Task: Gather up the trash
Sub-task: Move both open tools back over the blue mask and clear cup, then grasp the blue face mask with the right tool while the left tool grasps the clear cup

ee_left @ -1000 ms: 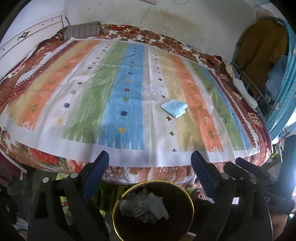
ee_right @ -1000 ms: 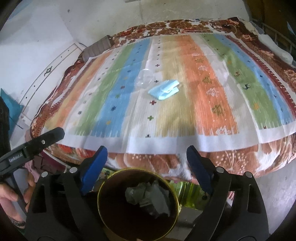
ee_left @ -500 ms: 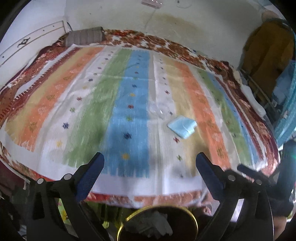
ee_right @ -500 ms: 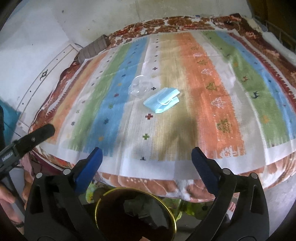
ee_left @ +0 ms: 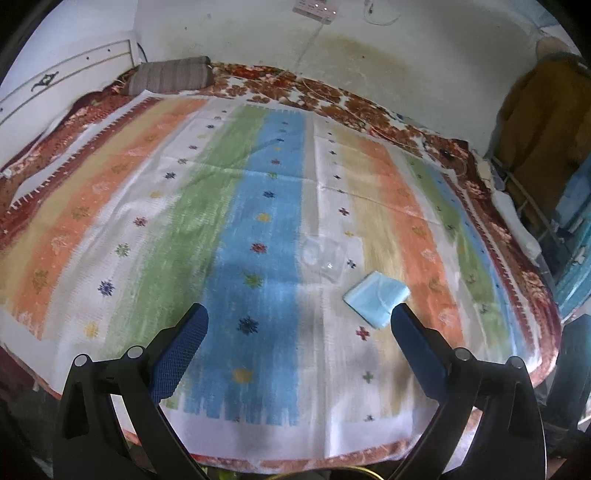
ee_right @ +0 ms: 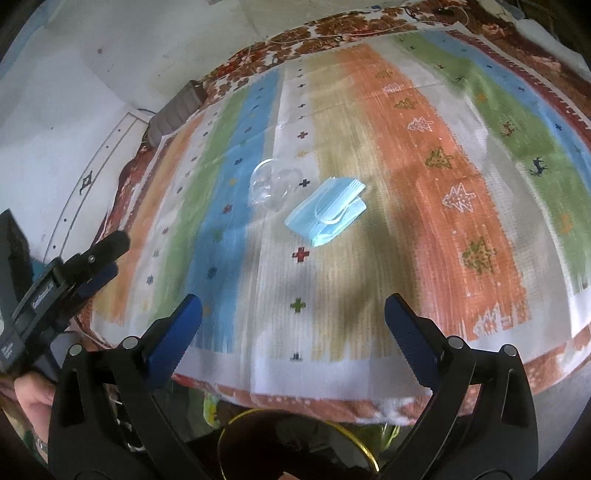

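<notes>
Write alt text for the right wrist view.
A folded blue face mask and a clear plastic cup lie side by side on a striped bedspread. The open right tool frames them; a gold-rimmed bin sits below.

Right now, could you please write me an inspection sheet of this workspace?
Surface: striped bedspread over a floral blanket.
Job's things: folded blue face mask beside a clear plastic cup lying on its side; whether they touch is unclear. Gold-rimmed bin below the bed's near edge.
Clutter: grey pillow at the far corner.
Grippers: left claw and right claw both open, empty, short of the trash.
Cables: thin cord hanging on the wall.
Surroundings: stained wall; brown garment hanging at right.
</notes>
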### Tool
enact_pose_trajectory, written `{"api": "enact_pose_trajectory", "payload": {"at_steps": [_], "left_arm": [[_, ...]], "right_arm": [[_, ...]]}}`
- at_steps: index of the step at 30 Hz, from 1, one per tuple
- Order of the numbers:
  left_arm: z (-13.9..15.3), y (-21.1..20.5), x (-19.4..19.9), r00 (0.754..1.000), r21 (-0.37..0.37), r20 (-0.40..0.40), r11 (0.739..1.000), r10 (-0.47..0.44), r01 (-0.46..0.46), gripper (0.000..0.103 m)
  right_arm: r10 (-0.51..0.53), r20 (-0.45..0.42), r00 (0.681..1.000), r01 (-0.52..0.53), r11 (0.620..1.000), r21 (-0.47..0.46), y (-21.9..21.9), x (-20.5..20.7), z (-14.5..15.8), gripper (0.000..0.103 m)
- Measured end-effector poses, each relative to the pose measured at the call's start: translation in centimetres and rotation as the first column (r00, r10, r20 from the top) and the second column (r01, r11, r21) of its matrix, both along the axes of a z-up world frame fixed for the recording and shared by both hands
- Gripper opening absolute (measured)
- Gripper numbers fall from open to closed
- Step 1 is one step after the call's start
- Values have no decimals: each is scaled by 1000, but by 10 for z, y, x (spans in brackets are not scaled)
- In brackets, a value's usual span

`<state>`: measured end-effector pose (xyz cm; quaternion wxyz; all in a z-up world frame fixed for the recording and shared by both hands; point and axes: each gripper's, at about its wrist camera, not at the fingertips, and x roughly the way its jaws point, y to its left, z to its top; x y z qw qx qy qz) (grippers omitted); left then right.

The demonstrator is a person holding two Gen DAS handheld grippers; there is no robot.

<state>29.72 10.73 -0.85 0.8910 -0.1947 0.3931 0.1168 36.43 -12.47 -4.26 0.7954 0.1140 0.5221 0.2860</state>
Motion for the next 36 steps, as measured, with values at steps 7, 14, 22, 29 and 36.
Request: {"api": "enact_pose_trajectory", "payload": {"at_steps": [7, 14, 22, 29, 36], "left_arm": [[-2, -1, 12, 999, 26, 32, 999, -29, 28, 97], [-16, 0, 20, 998, -38, 49, 998, -48, 50, 97], [-29, 5, 33, 998, -7, 50, 999, -44, 44, 97], [-41, 7, 48, 997, 8, 37, 998, -62, 61, 97], [-55, 5, 77, 995, 14, 3, 995, -97, 97, 97]], "right_arm": [[-6, -55, 998, 6, 1000, -6, 13, 26, -25, 94], [-42, -152, 988, 55, 995, 88, 18, 50, -54, 90], [-74, -218, 973, 103, 987, 126, 24, 73, -77, 80], [-101, -223, 970, 129, 985, 117, 30, 90, -95, 70], [-105, -235, 966, 136, 983, 123, 35, 104, -103, 57]]}}
